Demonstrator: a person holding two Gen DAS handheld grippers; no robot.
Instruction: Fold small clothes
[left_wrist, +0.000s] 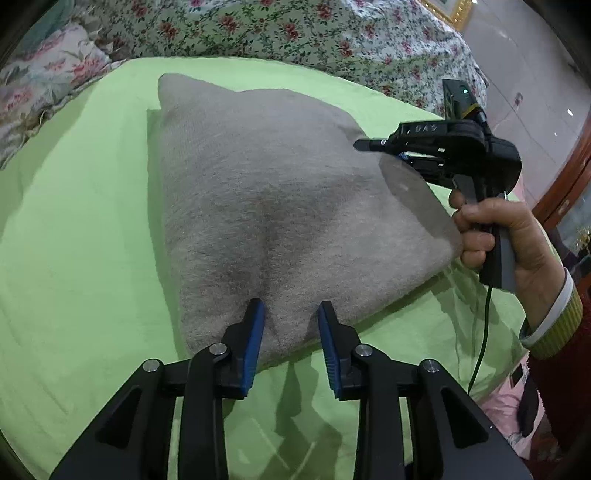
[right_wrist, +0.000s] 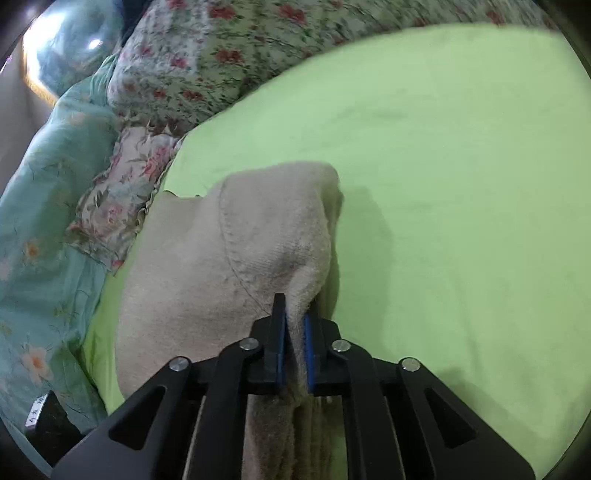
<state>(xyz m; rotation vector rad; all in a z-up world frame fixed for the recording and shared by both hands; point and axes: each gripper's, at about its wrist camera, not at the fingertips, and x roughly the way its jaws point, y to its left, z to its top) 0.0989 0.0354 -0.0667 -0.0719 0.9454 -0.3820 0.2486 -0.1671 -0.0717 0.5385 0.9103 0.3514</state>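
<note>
A small grey knit garment (left_wrist: 266, 192) lies on the green sheet (left_wrist: 81, 229), partly lifted. My left gripper (left_wrist: 291, 314) is at its near edge with the jaws apart and cloth between the blue pads; they do not press it. My right gripper (left_wrist: 391, 151), held by a hand, grips the garment's right edge and lifts it. In the right wrist view the right gripper (right_wrist: 295, 317) is shut on a fold of the garment (right_wrist: 229, 251), which drapes away to the left.
A floral quilt (left_wrist: 258, 29) lies along the far side of the sheet. A floral pillow (right_wrist: 122, 195) and a teal blanket (right_wrist: 48, 206) lie at the left. A wooden cabinet (left_wrist: 569, 184) stands at the right.
</note>
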